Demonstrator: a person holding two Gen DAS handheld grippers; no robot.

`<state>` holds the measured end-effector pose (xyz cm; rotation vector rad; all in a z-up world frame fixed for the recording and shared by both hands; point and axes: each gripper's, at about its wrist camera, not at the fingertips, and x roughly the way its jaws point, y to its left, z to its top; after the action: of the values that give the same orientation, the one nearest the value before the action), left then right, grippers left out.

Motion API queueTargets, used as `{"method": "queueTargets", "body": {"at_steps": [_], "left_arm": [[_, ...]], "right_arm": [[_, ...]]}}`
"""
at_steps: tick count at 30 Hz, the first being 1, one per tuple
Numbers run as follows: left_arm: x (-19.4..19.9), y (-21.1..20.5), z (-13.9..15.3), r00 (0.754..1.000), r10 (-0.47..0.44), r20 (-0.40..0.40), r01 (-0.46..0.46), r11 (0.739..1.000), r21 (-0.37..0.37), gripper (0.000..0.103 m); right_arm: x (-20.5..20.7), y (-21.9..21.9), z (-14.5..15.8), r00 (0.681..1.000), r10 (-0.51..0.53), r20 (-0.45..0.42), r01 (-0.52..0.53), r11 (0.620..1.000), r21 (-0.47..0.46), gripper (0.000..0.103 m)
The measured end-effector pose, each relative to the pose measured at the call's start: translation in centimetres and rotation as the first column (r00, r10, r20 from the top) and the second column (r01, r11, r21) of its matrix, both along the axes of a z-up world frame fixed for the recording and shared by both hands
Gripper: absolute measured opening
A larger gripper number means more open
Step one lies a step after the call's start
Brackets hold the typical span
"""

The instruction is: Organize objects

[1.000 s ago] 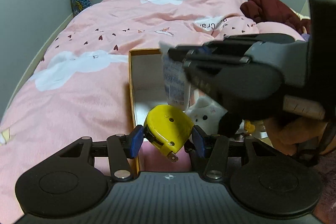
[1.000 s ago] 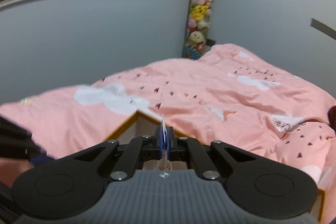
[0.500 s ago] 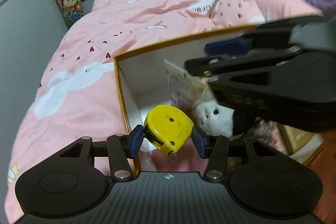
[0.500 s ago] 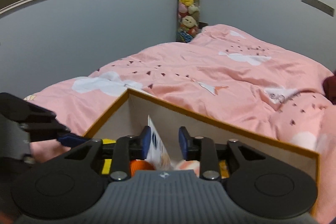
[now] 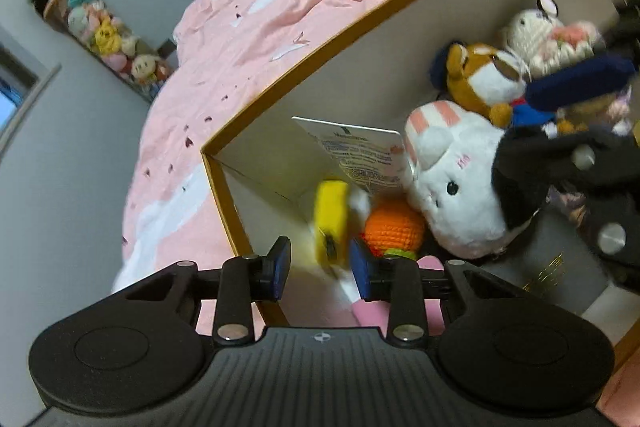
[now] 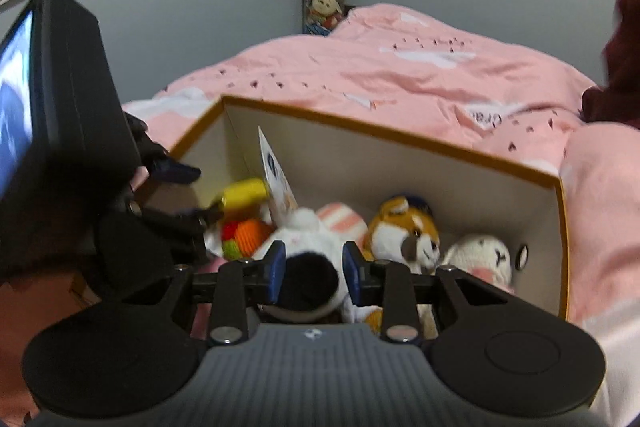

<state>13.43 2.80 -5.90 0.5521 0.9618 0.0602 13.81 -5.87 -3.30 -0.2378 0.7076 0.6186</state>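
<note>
Inside the orange-rimmed box [image 5: 360, 39] on the bed, we are dropping the yellow tape measure [image 5: 330, 219] from our left gripper [image 5: 320, 263], fingers spread, and next withdrawing both hands clear.

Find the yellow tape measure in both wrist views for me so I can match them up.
Left wrist: yellow tape measure low centre, between the left gripper fingers.
Right wrist: tape measure left of centre.
Shared landmark: the white card beside it.
</note>
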Motion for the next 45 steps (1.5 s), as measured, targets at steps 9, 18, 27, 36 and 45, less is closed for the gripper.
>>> {"method": "queueTargets", "body": {"at_steps": [9,18,27,36,45], "left_arm": [[-3.1,0.3,4.0,0.993,0.027,0.113,-0.010,0.989,-0.151,0.052],[-9.1,0.4,9.8,0.969,0.059,0.240,0.037,0.925,-0.377,0.054],[-16.1,-1.5,12.2,0.910,0.104,0.400,0.113,0.869,-0.482,0.066],[-20.3,-2.7,12.3,0.812,0.158,0.561,0.147,0.875,-0.460,0.088],[-19.0,-2.2,8.5,0.874,0.237,0.424,0.011,0.863,-0.505,0.088]], "right_arm": [[-2.3,-1.6,0.5,0.999,-0.046,-0.005,0.046,0.999,0.001,0.045],[-7.0,-3.5,1.5,0.994,-0.100,0.031,0.100,0.995,-0.007,0.050],[-12.9,-7.1,3.4,0.979,-0.172,0.106,0.159,0.980,0.122,0.066],[-16.1,-9.7,4.5,0.929,-0.326,0.176,0.269,0.920,0.283,0.089],[-16.8,-10.0,3.3,0.920,-0.341,0.195,0.281,0.918,0.280,0.095]]}}
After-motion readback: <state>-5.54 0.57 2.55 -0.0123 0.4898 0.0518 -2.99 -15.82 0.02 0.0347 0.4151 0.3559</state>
